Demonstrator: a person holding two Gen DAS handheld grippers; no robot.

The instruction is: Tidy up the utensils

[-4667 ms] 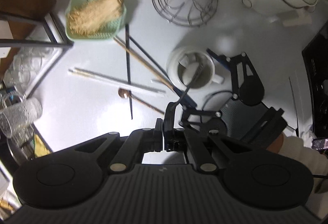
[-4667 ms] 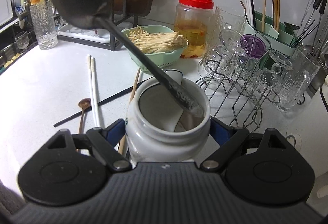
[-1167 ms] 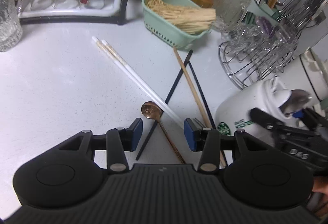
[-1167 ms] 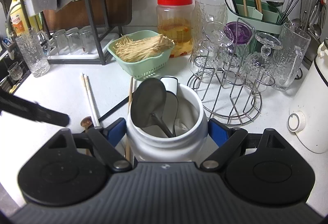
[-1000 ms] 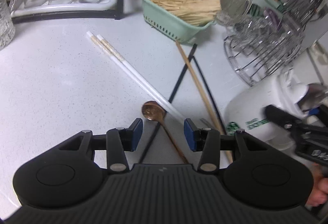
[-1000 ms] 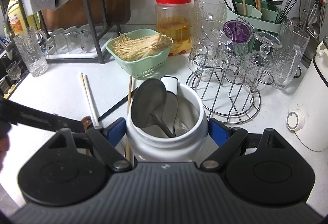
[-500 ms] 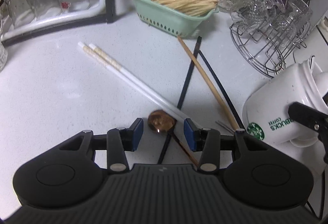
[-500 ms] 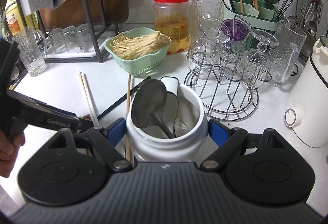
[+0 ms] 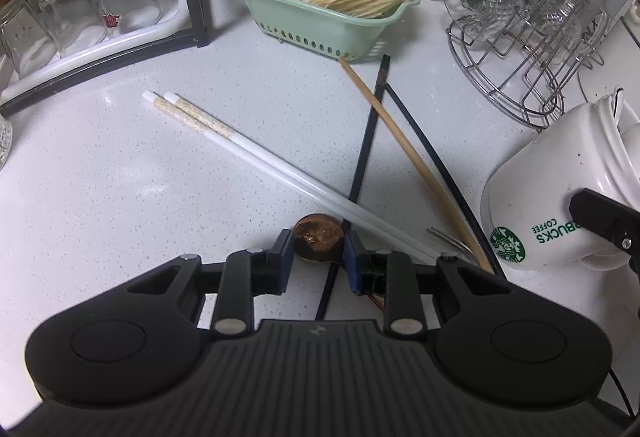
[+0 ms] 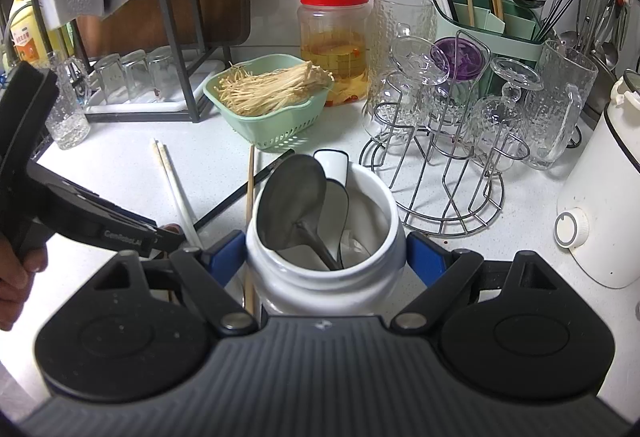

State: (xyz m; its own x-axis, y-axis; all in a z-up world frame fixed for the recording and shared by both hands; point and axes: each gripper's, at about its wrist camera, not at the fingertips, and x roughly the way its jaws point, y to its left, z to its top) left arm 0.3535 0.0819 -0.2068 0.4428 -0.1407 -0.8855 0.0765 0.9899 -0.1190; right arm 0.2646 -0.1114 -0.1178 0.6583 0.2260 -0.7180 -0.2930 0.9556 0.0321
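Note:
My left gripper point(image 9: 318, 249) is open, its blue pads on either side of the bowl of a small copper spoon point(image 9: 319, 241) that lies on the white counter. White chopsticks point(image 9: 256, 153), a wooden chopstick point(image 9: 404, 149) and black chopsticks point(image 9: 366, 153) lie crossed just beyond it. My right gripper point(image 10: 326, 255) is shut on a white Starbucks jar point(image 10: 324, 277), also seen in the left wrist view point(image 9: 556, 205). The jar holds a dark ladle point(image 10: 292, 201) and a white spoon point(image 10: 331, 161).
A green basket of enoki mushrooms point(image 9: 332, 9) stands behind the chopsticks. A wire rack of glasses point(image 10: 448, 141), a red-lidded jar point(image 10: 334, 41), a green utensil caddy point(image 10: 492, 25) and a white cooker point(image 10: 604, 189) line the back and right. Upturned glasses point(image 9: 76, 13) sit on a tray at left.
My left gripper has dropped toward the counter and moved forward, so its pads now flank the copper spoon's bowl. The right gripper and jar have stayed put.

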